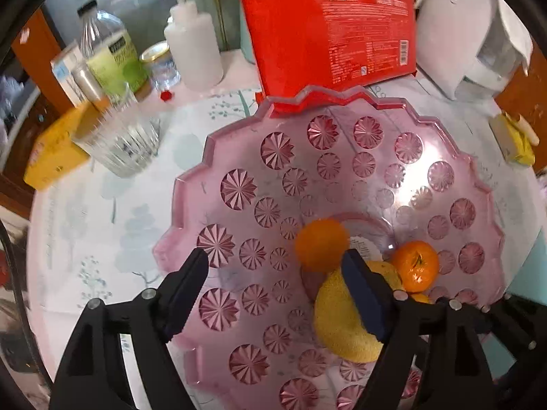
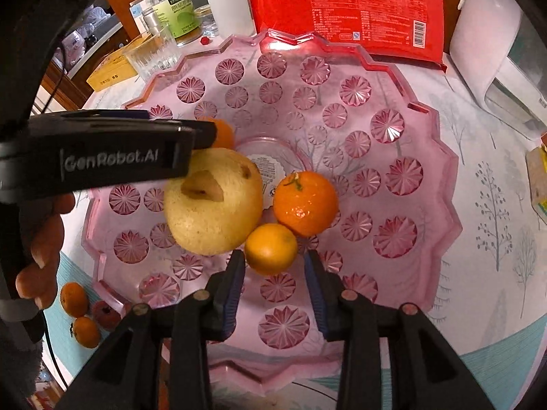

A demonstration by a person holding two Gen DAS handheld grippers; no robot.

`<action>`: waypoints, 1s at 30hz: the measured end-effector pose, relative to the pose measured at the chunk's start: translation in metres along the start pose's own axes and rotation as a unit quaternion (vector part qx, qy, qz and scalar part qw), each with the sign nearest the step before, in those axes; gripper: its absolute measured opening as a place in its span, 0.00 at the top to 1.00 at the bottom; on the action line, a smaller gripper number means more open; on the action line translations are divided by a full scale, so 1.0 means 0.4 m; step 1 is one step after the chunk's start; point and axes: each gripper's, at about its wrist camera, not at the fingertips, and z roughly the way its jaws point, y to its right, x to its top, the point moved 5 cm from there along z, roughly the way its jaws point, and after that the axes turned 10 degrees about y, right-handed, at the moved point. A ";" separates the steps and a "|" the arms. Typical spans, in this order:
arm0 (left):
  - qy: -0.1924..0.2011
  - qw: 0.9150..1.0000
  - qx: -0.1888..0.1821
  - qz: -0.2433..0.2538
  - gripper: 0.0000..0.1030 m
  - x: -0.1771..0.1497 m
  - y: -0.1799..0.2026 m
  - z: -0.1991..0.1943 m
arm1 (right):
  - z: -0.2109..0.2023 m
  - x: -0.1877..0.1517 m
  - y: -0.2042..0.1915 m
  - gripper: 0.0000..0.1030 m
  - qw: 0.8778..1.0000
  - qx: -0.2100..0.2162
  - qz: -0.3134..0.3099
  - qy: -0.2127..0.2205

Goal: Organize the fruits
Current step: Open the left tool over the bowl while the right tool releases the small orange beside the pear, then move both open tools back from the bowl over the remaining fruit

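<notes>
Off the bowl's left rim, near the table's point(image 2: 495, 273) front edge, three small fruits point(image 2: 85, 314) are still lying on the cloth, two orange and one reddish. They are sitting just below the person's hand point(image 2: 44, 239), which is carrying the left gripper point(image 1: 275, 259), so I judge the left hand is the nearer one for fetching them.

The left gripper is pointing steeply down into the pink bowl point(image 2: 441, 171) with its jaws wide apart and nothing between them. A blurred orange point(image 1: 321, 247) is lying just past its fingertips, beside the yellow pear point(image 2: 212, 205) near the bowl's middle.

To the right of the pear, a stemmed mandarin point(image 2: 306, 201) is resting.

In front of both, the right gripper point(image 2: 273, 263) is standing with its jaws only narrowly apart around a small mandarin point(image 2: 270, 249). A thin gap is showing at the right pad, so it seems not to be clamping the fruit.
</notes>
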 end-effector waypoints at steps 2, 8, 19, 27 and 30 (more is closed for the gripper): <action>0.005 1.000 0.002 0.007 0.23 -0.002 0.004 -0.017 | -0.012 0.001 0.003 0.63 1.000 -0.001 0.003 0.004; 0.008 1.000 -0.008 -0.001 0.23 -0.026 0.006 -0.072 | -0.060 -0.009 0.021 0.61 1.000 -0.001 0.012 0.014; 0.026 1.000 -0.007 -0.006 0.23 -0.079 -0.006 -0.187 | -0.137 -0.025 0.015 0.61 0.999 -0.012 0.017 0.028; 0.040 0.999 -0.008 -0.022 0.23 -0.096 -0.036 -0.277 | -0.206 -0.022 -0.004 0.61 0.999 -0.011 0.027 0.040; 0.044 0.999 -0.009 -0.025 0.23 -0.104 -0.042 -0.306 | -0.233 -0.021 -0.016 0.61 0.999 -0.013 0.028 0.044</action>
